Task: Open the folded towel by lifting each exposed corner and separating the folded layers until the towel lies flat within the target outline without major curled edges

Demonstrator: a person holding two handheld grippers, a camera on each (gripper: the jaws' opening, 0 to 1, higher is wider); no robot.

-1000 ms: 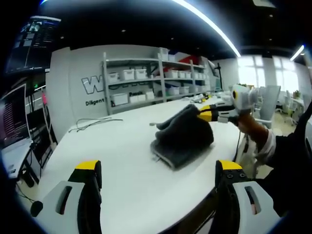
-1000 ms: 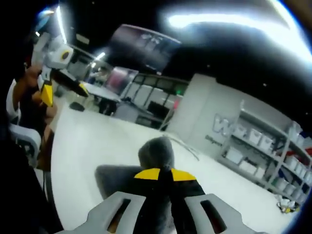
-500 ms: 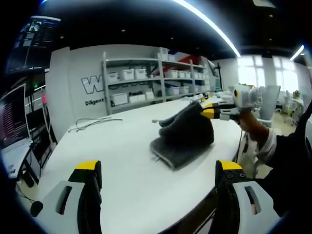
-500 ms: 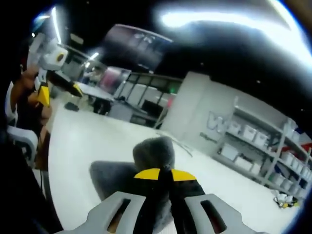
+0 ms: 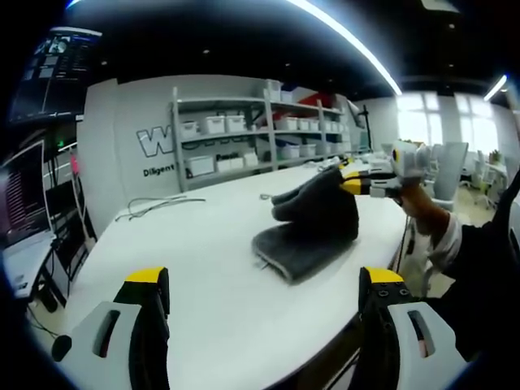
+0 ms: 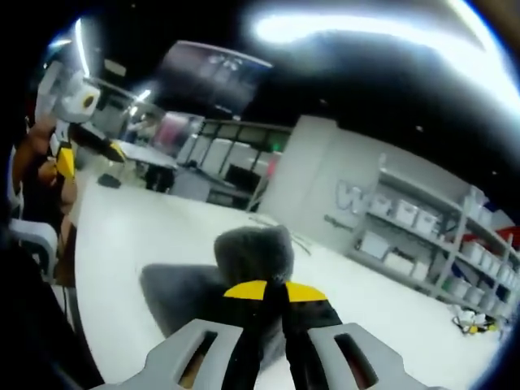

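While the left gripper (image 5: pixel 264 325) waits wide apart at six o'clock in the left gripper view, holding nothing, the dark grey towel (image 5: pixel 313 227) lies past it on the white desk (image 5: pixel 195 276), toward the two o'clock side. No target outline can be made out on the desk. The right gripper (image 6: pixel 265 292) is pinched tight on a towel corner, its yellow tips pressed together over the grey pile; in the left gripper view it enters at two o'clock, lifting that corner above the rest of the fold.

To do this step well, I judge the corner should be carried up and outward away from the folded stack, slowly enough that the lower layer stays put; the idle left gripper could pin the bottom layer if it starts to drag.

Compared with a second ago, the pinched corner has risen a little and drawn further from the stack, and the left gripper's jaws stand as they did. Far off at twelve o'clock stand shelves (image 5: pixel 260 134) with white bins.
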